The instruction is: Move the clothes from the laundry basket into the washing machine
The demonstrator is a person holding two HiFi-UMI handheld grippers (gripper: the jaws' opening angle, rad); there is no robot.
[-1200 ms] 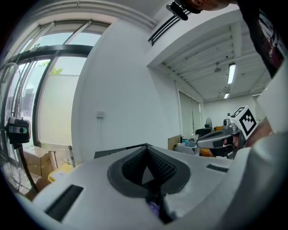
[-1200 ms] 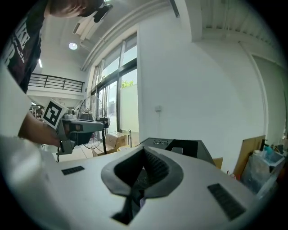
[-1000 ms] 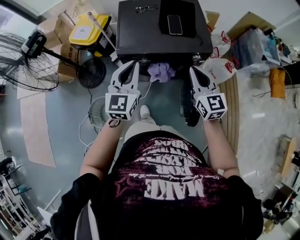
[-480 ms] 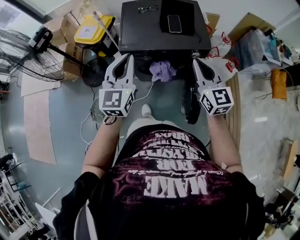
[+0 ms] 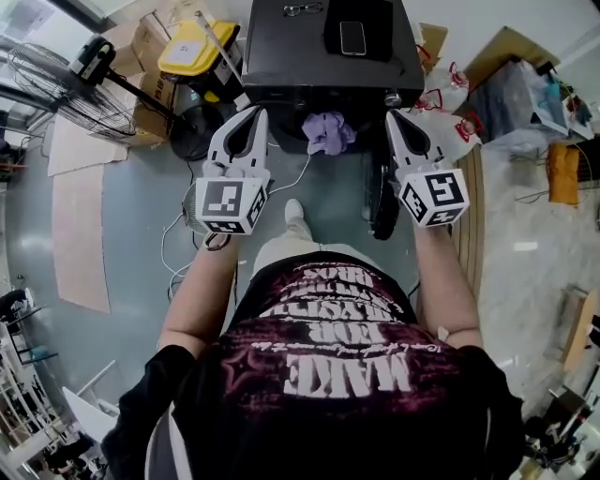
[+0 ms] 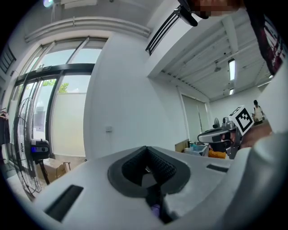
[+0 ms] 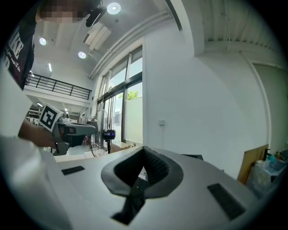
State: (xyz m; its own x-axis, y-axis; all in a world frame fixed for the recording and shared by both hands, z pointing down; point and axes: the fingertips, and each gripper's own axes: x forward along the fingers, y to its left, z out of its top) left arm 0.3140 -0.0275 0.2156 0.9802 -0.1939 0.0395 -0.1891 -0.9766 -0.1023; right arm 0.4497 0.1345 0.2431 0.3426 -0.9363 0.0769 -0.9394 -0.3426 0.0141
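Lavender crumpled garment (image 5: pixel 328 131) lies bunched at the front opening of the black box-shaped washing machine (image 5: pixel 300 66), at 12 o'clock from the person in the head view and between the two gripper tips. On the machine's top lie a black smartphone (image 5: pixel 352 37) and a pair of dark-framed eyeglasses (image 5: pixel 302 9).

Writing: the person's black T-shirt (image 5: pixel 337 375) carries pale print, of which "MAKE" reads upside down; the other lines cannot be made out. A yellow lid (image 5: pixel 192 52) at 11 o'clock bears a white label too small to read.

Left gripper (image 5: pixel 251 112) (image 6: pixel 146 148): white jaws clenched together, ridged black pads meeting, nothing held. It points at the machine's left front corner.

Right gripper (image 5: pixel 392 116) (image 7: pixel 144 148): jaws likewise pressed shut and empty, aimed at the machine's right front corner. Neither gripper touches the garment.

Room: grey-blue smooth floor (image 5: pixel 122 234); a black standing fan (image 5: pixel 75 94) and cardboard boxes (image 5: pixel 150 42) at 10 to 11 o'clock; white plastic bags (image 5: pixel 450 131) at 1 o'clock. Both gripper views show a white wall (image 6: pixel 121 103) and tall windows (image 7: pixel 126 117).
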